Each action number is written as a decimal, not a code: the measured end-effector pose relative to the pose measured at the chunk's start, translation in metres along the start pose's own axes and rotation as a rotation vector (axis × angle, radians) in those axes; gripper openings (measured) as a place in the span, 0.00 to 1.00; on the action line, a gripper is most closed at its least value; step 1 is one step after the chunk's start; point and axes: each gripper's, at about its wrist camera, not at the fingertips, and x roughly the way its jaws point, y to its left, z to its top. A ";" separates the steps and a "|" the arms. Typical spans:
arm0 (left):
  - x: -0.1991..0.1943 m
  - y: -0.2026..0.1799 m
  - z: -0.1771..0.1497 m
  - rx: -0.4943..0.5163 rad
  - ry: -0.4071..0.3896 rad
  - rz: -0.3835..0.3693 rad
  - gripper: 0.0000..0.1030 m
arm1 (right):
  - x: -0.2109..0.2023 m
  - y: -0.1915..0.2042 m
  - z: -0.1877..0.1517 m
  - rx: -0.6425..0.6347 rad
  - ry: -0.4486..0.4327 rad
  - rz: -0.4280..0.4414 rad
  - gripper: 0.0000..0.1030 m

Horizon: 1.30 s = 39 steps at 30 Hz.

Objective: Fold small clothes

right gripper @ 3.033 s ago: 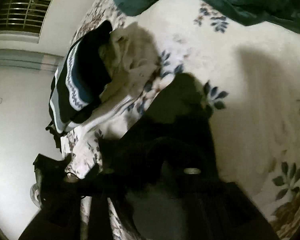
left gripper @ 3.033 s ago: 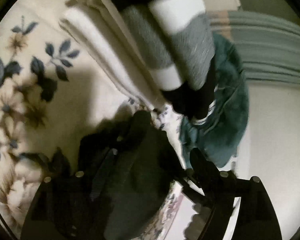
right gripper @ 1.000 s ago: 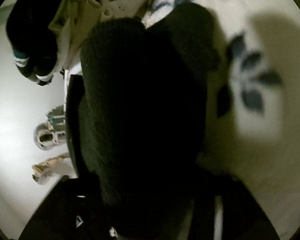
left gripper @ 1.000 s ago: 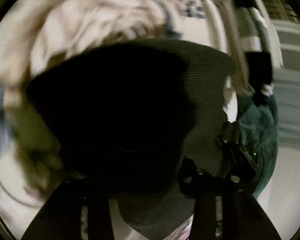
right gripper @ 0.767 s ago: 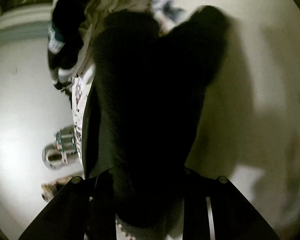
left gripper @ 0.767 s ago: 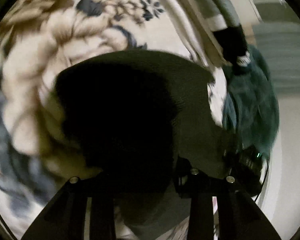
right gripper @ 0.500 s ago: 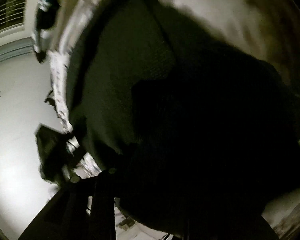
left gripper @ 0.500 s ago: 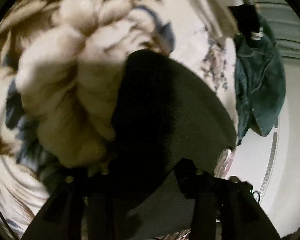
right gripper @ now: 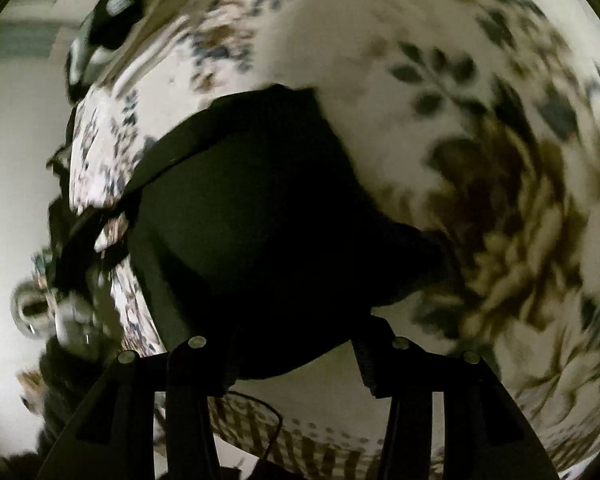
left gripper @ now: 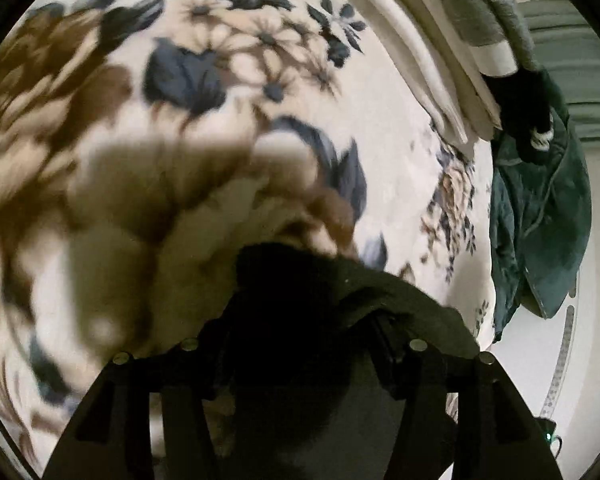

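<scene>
Dark garment (right gripper: 256, 208) is lying on the floral bed (left gripper: 380, 132), long axis unclear (blurred), both hand-held grippers (left gripper: 300, 354) (right gripper: 296, 356) opening, unclamped.

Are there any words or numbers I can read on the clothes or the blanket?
None can be read.
Black garment: plain, no print shows.
Floral blanket: flowers and leaves only, and blurred.
Striped folded garment: stripes only.
Teal garment: no label shows.
Curved strip by the bed's edge: fine marks, too small to read.
</scene>
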 end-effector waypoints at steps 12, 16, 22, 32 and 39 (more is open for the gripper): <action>0.003 0.010 0.007 -0.058 0.026 -0.057 0.53 | -0.037 0.026 0.042 -0.115 -0.032 -0.024 0.54; -0.005 0.014 0.000 -0.084 0.022 -0.076 0.53 | 0.020 0.040 0.092 -0.184 0.030 -0.040 0.53; -0.018 0.010 0.003 -0.060 -0.035 -0.072 0.51 | 0.034 0.064 0.116 -0.278 -0.032 -0.113 0.12; -0.031 0.011 0.034 -0.029 -0.083 0.007 0.53 | 0.054 0.042 0.173 0.013 -0.032 -0.058 0.13; -0.054 0.026 -0.044 0.053 -0.087 0.249 0.80 | 0.028 0.097 0.164 -0.240 -0.031 -0.269 0.53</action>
